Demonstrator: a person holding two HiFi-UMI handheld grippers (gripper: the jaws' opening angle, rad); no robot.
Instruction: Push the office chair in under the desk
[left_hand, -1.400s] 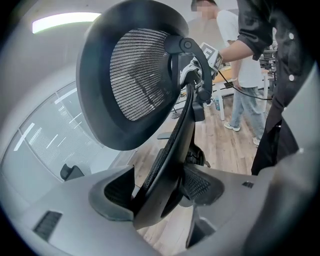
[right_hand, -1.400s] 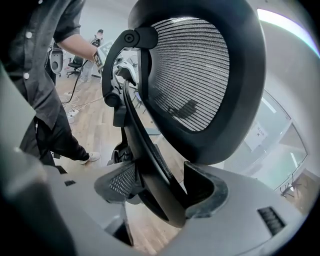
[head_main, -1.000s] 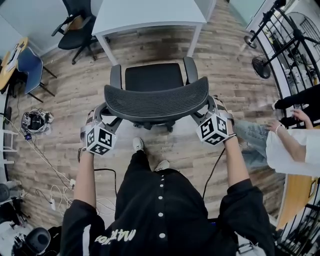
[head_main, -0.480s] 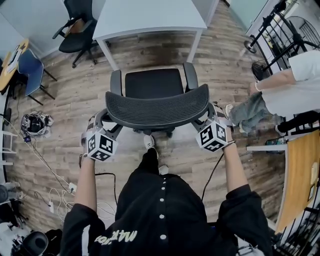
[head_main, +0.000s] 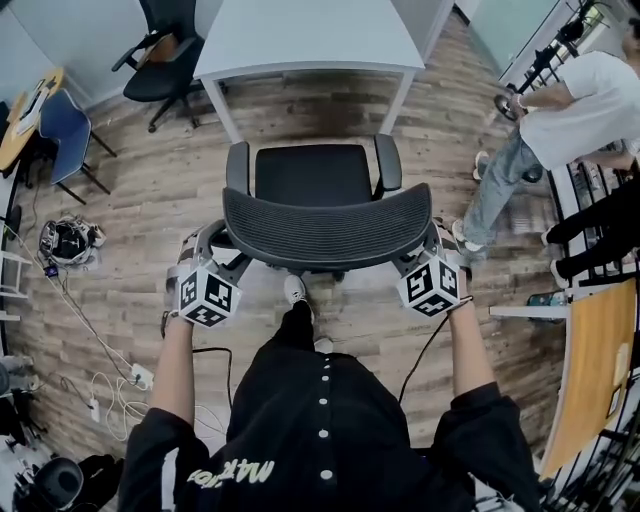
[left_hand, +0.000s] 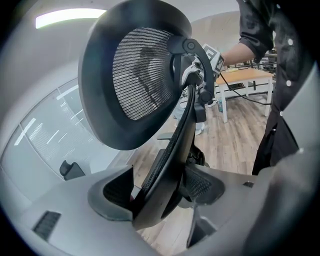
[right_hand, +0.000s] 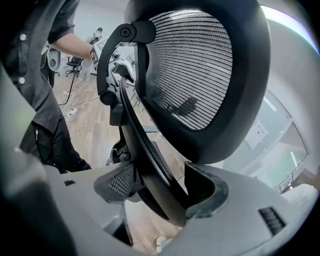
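The left hand-held gripper (left_hand: 158, 190) is clamped on the left edge of the mesh backrest (head_main: 325, 222) of the office chair (head_main: 312, 175); the right hand-held gripper (right_hand: 161, 188) grips its right edge; the chair stands on the wood floor (head_main: 150, 205), its seat facing the white counter (head_main: 300, 35), not yet under it.

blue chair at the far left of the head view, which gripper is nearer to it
Left. The left gripper clamps the left edge of the black mesh office chair backrest, nearest the blue padded chair; the right gripper clamps the opposite edge, farther off.
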